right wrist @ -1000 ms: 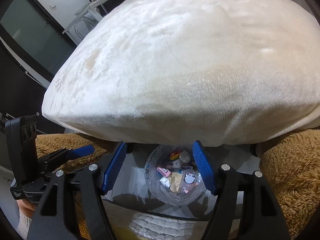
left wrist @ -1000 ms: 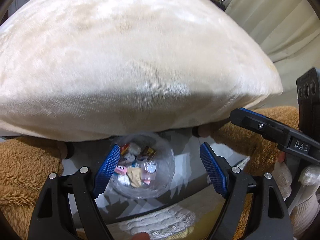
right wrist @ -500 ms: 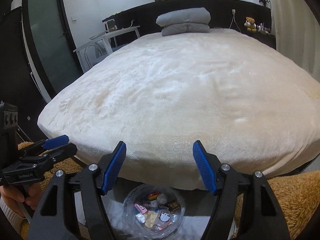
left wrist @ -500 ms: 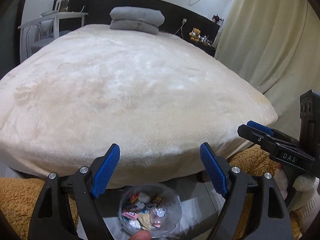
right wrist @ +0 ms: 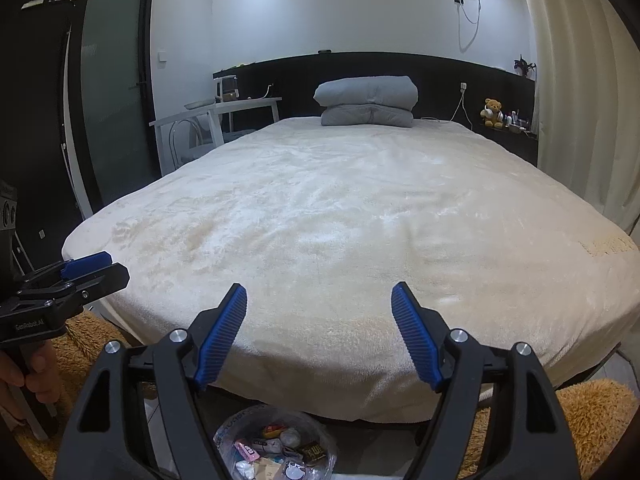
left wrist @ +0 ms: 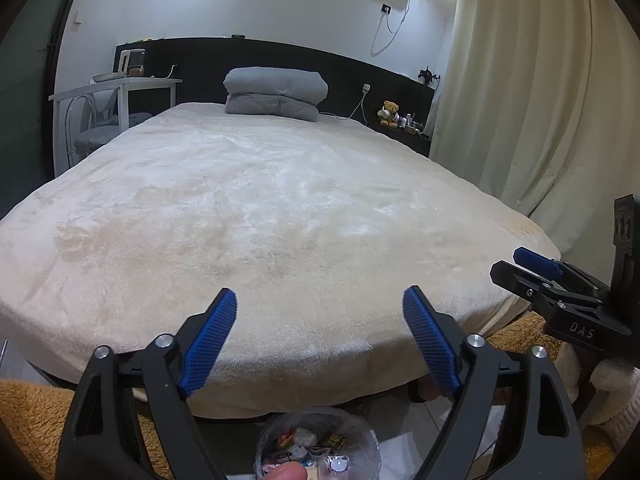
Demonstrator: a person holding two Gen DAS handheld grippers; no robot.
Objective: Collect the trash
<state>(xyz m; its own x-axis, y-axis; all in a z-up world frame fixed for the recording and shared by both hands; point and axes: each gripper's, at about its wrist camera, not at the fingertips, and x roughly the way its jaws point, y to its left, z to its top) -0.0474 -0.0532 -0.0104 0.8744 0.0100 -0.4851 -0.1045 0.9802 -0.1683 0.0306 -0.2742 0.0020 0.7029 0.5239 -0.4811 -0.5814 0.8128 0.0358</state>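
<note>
The left gripper, black-armed with blue ribbed pads, has just been opening and stands spread wide with nothing between its jaws. The right gripper, its twin, has also just been opening and is likewise spread and bare; each shows at the edge of the other's view, so the two are held side by side at the foot of the bed, aimed a little downward. I take that as a ready stance: both free, looking out for litter.

Just below and between them, on the floor, sits the clear round plastic bin, holding coloured wrappers and scraps, kept near so drops are short. Shaggy tan rugs lie on either side of it.

Beyond stretches the wide cream plush bedspread, its near edge rounded and overhanging the bin. I see no trash on it. The folded grey quilt lies far off by the black headboard. A white desk stands far left, pale curtains right; the middle is open for reaching.
</note>
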